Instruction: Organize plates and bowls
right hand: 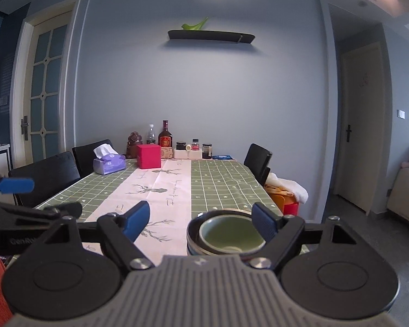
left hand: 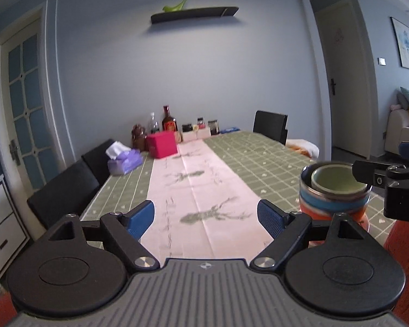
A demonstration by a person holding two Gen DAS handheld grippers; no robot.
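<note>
Left wrist view shows the left gripper (left hand: 205, 216) spread wide with nothing in it, above the pink runner (left hand: 193, 190). To the runner's right stands the stack of bowls (left hand: 334, 194). The right gripper (right hand: 200, 224) is spread too, its right pad just beside the green bowl (right hand: 230, 235) on top.

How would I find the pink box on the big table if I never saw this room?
Look at the long dining table with the green checked cloth and go to its far end by the blue wall. The pink box sits there at the top of the pale runner with deer on it. It is the only bright cube, between the purple tissue pack and the dark bottles.
</note>
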